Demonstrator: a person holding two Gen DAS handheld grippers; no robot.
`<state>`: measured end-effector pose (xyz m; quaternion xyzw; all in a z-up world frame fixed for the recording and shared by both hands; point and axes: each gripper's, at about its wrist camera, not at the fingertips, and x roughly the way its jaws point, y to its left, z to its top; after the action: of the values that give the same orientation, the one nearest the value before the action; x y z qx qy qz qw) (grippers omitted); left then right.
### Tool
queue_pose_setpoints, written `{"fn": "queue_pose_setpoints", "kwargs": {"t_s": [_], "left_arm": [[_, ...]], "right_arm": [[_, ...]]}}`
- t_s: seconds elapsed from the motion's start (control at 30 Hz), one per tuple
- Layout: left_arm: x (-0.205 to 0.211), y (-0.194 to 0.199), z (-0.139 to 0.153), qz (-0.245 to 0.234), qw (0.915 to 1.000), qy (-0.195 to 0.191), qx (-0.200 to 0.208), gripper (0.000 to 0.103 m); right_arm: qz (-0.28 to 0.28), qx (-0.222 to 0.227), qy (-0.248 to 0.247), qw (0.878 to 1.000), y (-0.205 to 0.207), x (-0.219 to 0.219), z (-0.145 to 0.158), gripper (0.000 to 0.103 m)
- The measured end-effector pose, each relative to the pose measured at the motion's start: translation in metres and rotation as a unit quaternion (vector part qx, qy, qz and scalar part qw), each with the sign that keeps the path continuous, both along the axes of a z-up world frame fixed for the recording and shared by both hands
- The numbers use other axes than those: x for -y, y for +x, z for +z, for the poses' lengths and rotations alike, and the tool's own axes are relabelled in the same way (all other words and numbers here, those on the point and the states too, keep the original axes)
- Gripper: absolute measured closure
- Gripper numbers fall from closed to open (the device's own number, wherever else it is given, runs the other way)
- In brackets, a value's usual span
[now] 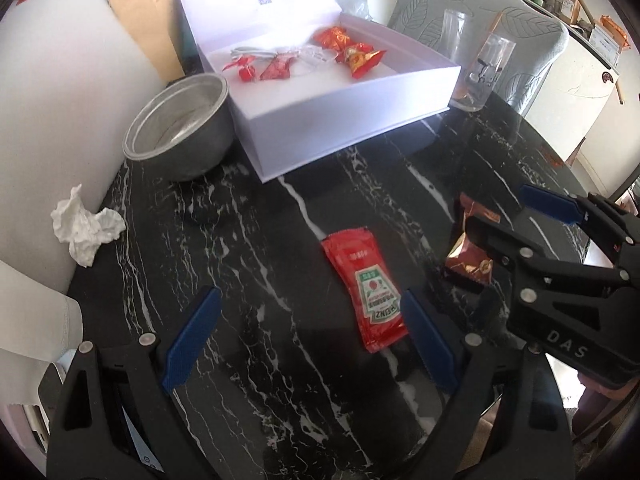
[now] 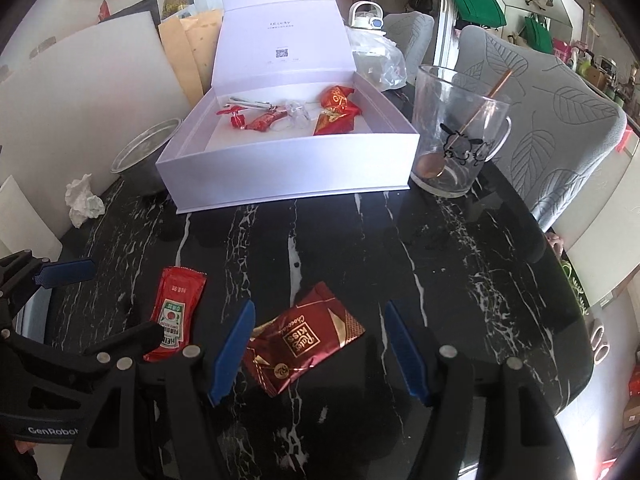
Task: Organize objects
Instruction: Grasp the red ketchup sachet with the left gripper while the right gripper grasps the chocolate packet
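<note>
From the left wrist view, the left hand-held gripper (image 1: 310,340) is spread wide over the black marble table (image 1: 240,264) and grasps nothing. The red ketchup sachet (image 1: 366,288) lies flat on the table, well in front of the white box (image 1: 340,120); it sits just inside the right blue finger (image 1: 428,348) of this gripper, and I cannot tell if it touches that finger. The white box stands with its lid up, and several red candy wrappers (image 1: 352,50) are inside it. A metal bowl (image 1: 180,124) stands just left of the box, touching or almost touching its wall. A crumpled tissue (image 1: 86,226) lies left of the bowl, near the table edge. A glass cup (image 1: 482,72) stands at the right corner of the box. The right hand-held gripper (image 1: 508,220) comes in from the right side, over a dark red packet.

From the right wrist view, the right hand-held gripper (image 2: 320,350) is released, its blue fingers apart on both sides of the chocolate packet (image 2: 304,338), which lies on the table in front of the white box (image 2: 280,176). The pads do not press it. The ketchup sachet (image 2: 176,308) lies left of this packet, near it. The glass cup (image 2: 456,132), with a spoon inside, stands just right of the box.
</note>
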<state>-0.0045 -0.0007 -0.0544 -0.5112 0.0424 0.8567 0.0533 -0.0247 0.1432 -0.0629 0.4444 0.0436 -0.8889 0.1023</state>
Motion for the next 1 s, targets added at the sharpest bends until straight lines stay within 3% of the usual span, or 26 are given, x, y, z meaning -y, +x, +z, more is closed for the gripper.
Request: {"fn": "queue_pose_setpoints", "kwargs": {"t_s": [0.5, 0.73, 1.0], "left_arm": [[-0.009, -0.003, -0.016, -0.019, 0.9993, 0.023, 0.024, 0.012], [-0.006, -0.008, -0.019, -0.01, 0.9991, 0.035, 0.023, 0.012], [-0.013, -0.01, -0.018, -0.017, 0.9988, 0.043, 0.015, 0.012]], "right_arm": [[-0.031, 0.009, 0.009, 0.999, 0.005, -0.021, -0.02, 0.035], [0.008, -0.008, -0.032, 0.999, 0.008, -0.031, -0.02, 0.035], [0.048, -0.029, -0.021, 0.998, 0.011, -0.024, -0.022, 0.035]]}}
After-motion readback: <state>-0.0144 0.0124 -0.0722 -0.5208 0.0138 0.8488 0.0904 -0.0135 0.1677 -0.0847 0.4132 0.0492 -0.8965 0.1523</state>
